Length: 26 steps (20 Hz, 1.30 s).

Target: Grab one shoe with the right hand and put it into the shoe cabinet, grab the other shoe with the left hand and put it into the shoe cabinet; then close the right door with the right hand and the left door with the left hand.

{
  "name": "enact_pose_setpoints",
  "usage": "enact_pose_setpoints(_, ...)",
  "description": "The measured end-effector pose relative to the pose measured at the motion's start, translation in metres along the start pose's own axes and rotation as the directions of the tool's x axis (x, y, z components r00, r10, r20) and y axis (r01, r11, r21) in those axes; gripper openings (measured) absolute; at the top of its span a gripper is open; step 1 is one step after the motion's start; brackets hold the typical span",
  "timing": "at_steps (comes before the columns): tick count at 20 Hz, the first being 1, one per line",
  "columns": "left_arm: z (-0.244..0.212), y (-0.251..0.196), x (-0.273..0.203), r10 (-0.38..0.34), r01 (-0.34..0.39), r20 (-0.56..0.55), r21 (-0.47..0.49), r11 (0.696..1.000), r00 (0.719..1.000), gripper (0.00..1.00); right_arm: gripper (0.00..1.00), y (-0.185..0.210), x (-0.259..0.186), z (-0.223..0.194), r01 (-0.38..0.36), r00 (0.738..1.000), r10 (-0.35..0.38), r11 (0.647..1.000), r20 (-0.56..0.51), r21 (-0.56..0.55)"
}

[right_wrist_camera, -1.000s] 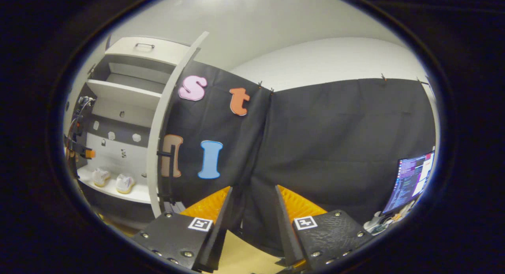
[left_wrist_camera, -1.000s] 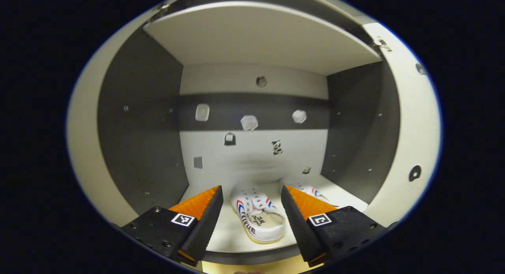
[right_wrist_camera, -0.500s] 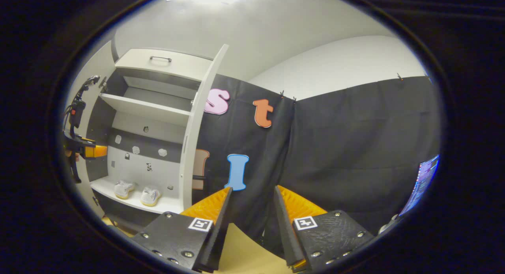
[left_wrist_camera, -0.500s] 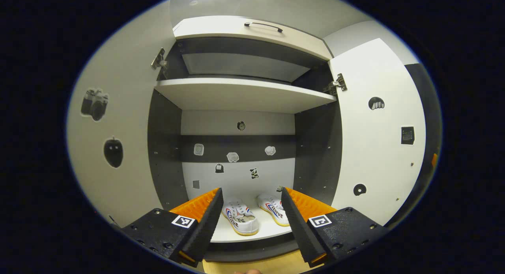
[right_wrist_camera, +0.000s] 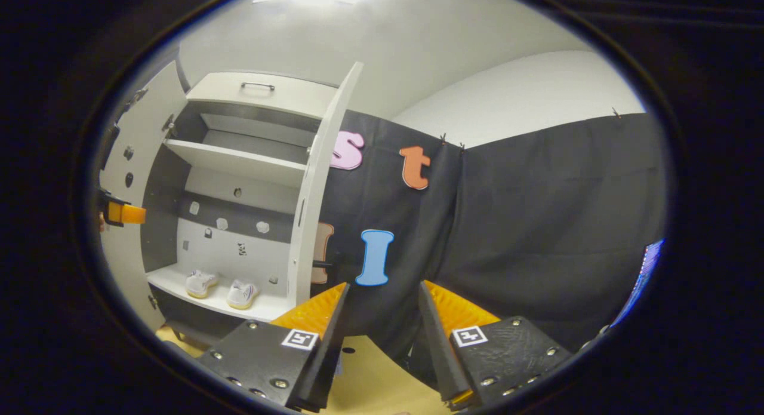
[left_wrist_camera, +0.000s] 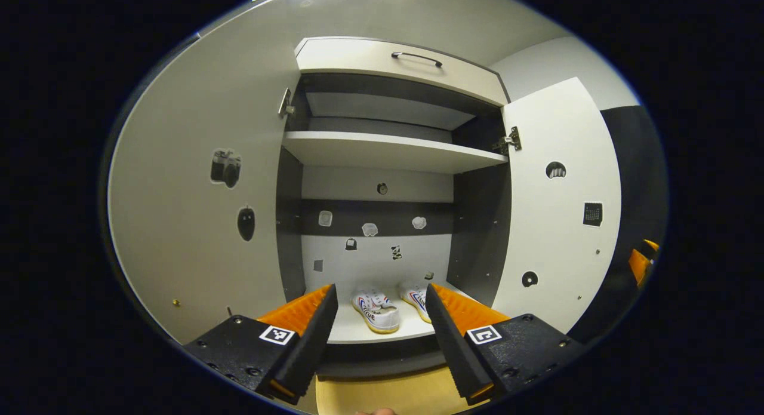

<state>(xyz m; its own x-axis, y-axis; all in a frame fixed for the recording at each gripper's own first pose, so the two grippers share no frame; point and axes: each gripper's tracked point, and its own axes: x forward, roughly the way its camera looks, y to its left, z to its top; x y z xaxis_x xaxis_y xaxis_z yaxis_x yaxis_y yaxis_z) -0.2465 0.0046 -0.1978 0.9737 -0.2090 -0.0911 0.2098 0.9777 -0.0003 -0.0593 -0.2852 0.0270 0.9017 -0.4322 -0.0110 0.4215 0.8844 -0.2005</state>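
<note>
Two white shoes with red and blue stripes stand side by side on the bottom shelf of the open shoe cabinet [left_wrist_camera: 382, 152]: the left shoe [left_wrist_camera: 377, 304] and the right shoe [left_wrist_camera: 416, 297]. My left gripper [left_wrist_camera: 379, 288] is open and empty, held back in front of the cabinet. The left door [left_wrist_camera: 197, 212] and right door [left_wrist_camera: 561, 212] both stand wide open. In the right gripper view the shoes [right_wrist_camera: 200, 282] [right_wrist_camera: 242, 294] sit low left, with the right door [right_wrist_camera: 319, 194] seen edge-on. My right gripper [right_wrist_camera: 382, 286] is open and empty, facing the black cloth to the right of that door.
A closed drawer with a dark handle [left_wrist_camera: 416, 57] tops the cabinet. A pale wooden floor [right_wrist_camera: 382, 379] lies below. The left gripper [right_wrist_camera: 122, 213] shows by the left door; the right gripper [left_wrist_camera: 641, 263] shows beyond the right door. A lit screen [right_wrist_camera: 647, 271] sits far right.
My left gripper has drawn back out of the cabinet, leaving the shoe on the shelf; both doors now show. The right gripper's view has swung so the cabinet sits further in.
</note>
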Motion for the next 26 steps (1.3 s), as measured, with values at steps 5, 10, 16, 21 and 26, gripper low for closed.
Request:
enact_pose_setpoints(5, 0.015, 0.013, -0.037, 0.035, -0.035, 0.012, 0.001, 0.999, 0.999, 0.92, 0.67, 0.023, 0.029, -0.01, -0.07, 0.997, 0.073, 0.993, -0.025, 0.095)
enact_pose_setpoints(10, 0.044, 0.037, -0.066, 0.105, -0.106, 0.082, 0.005, 0.994, 0.991, 0.89, 0.63, 0.036, 0.05, -0.02, -0.129, 0.99, 0.137, 0.978, -0.042, 0.166)
enact_pose_setpoints(16, 0.055, 0.055, -0.086, 0.186, -0.188, 0.111, 0.011, 0.982, 0.976, 0.89, 0.67, 0.051, 0.041, -0.017, -0.247, 0.964, 0.265, 0.935, -0.037, 0.254)
enact_pose_setpoints(21, 0.055, 0.066, -0.099, 0.225, -0.225, 0.114, -0.02, 0.974, 0.968, 0.89, 0.67, 0.101, 0.026, -0.009, -0.395, 0.91, 0.415, 0.88, -0.022, 0.265)
enact_pose_setpoints(26, 0.053, 0.07, -0.109, 0.243, -0.241, 0.117, -0.025, 0.97, 0.963, 0.89, 0.67, 0.152, 0.021, -0.005, -0.517, 0.842, 0.54, 0.812, -0.01, 0.27)
